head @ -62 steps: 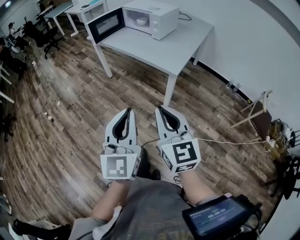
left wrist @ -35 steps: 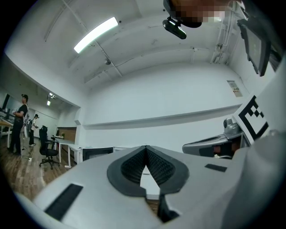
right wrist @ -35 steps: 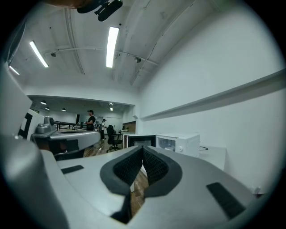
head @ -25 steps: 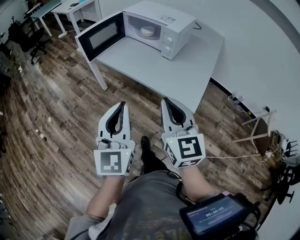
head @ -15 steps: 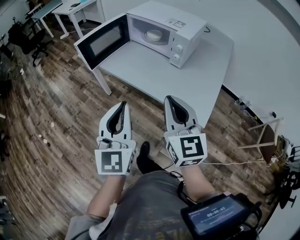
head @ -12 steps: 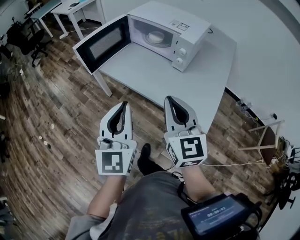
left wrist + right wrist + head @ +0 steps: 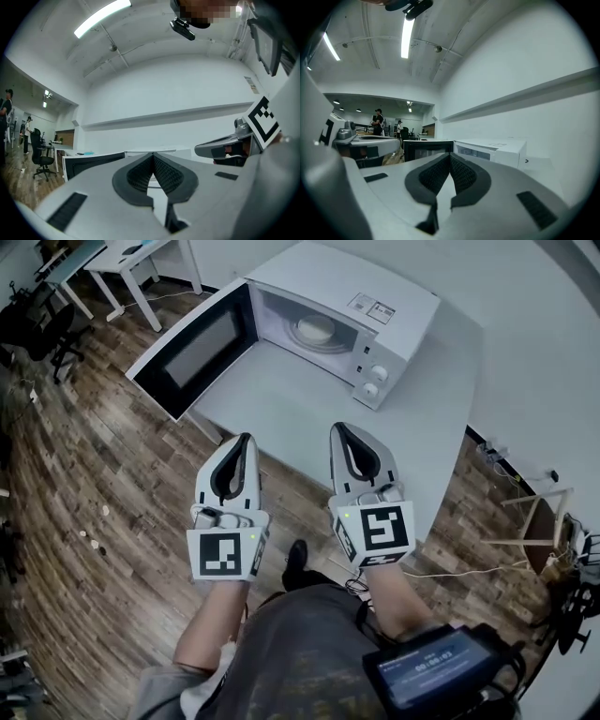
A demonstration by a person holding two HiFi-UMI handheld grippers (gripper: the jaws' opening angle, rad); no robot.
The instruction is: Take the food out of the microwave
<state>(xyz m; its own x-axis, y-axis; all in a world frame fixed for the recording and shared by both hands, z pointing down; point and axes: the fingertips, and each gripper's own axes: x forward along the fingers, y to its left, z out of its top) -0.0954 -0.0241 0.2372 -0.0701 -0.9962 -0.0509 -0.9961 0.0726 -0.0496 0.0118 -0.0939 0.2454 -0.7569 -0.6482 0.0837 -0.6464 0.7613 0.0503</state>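
We see a white worktop (image 7: 309, 413) standing on a wood-plank floor (image 7: 84, 512), and directly on it a white microwave (image 7: 398, 301) set toward the far side, its door (image 7: 192, 351) swung open toward the worktop's left edge.

Bright, even light from ceiling tubes (image 7: 407, 37) (fisheye-bent edges), little blur.

Head view: high, facing steeply down over left gripper (image 7: 246, 439) and right gripper (image 7: 337, 427) onto table (image 7: 309, 399) and microwave (image 7: 347, 315), fairly near; left gripper view: low, level, along own jaws, toward white wall; right gripper view: likewise, toward open room; shared by all three: microwave; other gripper at each gripper view's edge.
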